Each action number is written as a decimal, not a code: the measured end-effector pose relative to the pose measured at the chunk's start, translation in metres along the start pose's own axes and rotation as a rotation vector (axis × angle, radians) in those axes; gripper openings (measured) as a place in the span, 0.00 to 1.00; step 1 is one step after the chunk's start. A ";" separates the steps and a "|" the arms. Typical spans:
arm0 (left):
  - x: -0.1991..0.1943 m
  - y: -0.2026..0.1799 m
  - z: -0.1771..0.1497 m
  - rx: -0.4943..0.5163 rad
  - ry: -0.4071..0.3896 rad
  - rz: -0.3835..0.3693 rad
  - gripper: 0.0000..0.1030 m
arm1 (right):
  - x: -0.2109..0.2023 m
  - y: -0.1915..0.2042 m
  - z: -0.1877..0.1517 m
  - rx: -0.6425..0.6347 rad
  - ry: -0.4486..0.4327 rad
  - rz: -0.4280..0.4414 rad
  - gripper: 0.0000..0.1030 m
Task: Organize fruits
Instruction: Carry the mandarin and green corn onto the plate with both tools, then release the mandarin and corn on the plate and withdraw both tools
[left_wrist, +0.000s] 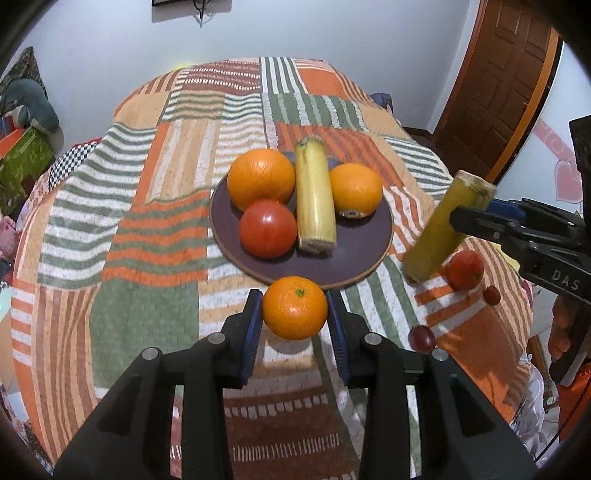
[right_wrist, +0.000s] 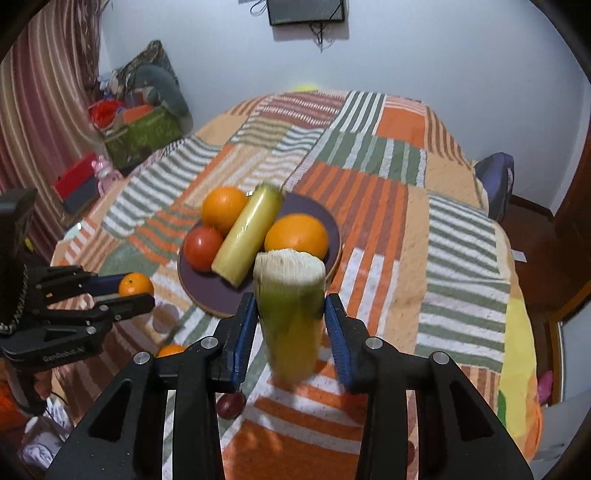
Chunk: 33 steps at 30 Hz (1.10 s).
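Observation:
A dark purple plate (left_wrist: 354, 254) (right_wrist: 207, 291) holds two oranges (left_wrist: 260, 178) (left_wrist: 355, 189), a red tomato (left_wrist: 267, 228) and a pale yellow stalk piece (left_wrist: 315, 195). My left gripper (left_wrist: 294, 308) is shut on a small orange (left_wrist: 294, 307), held above the cloth just in front of the plate; it also shows in the right wrist view (right_wrist: 135, 284). My right gripper (right_wrist: 290, 317) is shut on a yellow-green stalk piece (right_wrist: 290, 314) (left_wrist: 443, 225), held upright right of the plate.
The table carries a striped patchwork cloth (left_wrist: 147, 221). On it to the right lie a red tomato (left_wrist: 464, 268), a small red fruit (left_wrist: 491, 295) and a dark grape (left_wrist: 421, 338). Another orange (right_wrist: 170, 350) lies near the front. Boxes (right_wrist: 144, 133) stand left.

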<state>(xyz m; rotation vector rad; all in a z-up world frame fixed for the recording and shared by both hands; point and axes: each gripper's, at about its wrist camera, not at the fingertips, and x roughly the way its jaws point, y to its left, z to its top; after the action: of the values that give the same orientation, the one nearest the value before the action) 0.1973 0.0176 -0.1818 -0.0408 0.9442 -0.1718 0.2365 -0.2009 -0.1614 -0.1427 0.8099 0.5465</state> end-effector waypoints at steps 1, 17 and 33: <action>0.000 -0.001 0.002 0.002 -0.003 0.000 0.34 | 0.000 0.000 0.001 0.002 -0.006 0.002 0.33; 0.022 -0.005 0.022 0.026 0.007 -0.004 0.34 | 0.017 0.016 0.024 -0.028 -0.009 0.061 0.33; 0.059 0.005 0.030 0.025 0.057 -0.016 0.34 | 0.059 0.026 0.042 -0.043 0.013 0.073 0.33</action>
<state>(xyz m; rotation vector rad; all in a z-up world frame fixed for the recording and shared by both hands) 0.2561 0.0117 -0.2125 -0.0206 0.9986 -0.2003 0.2832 -0.1408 -0.1730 -0.1567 0.8189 0.6320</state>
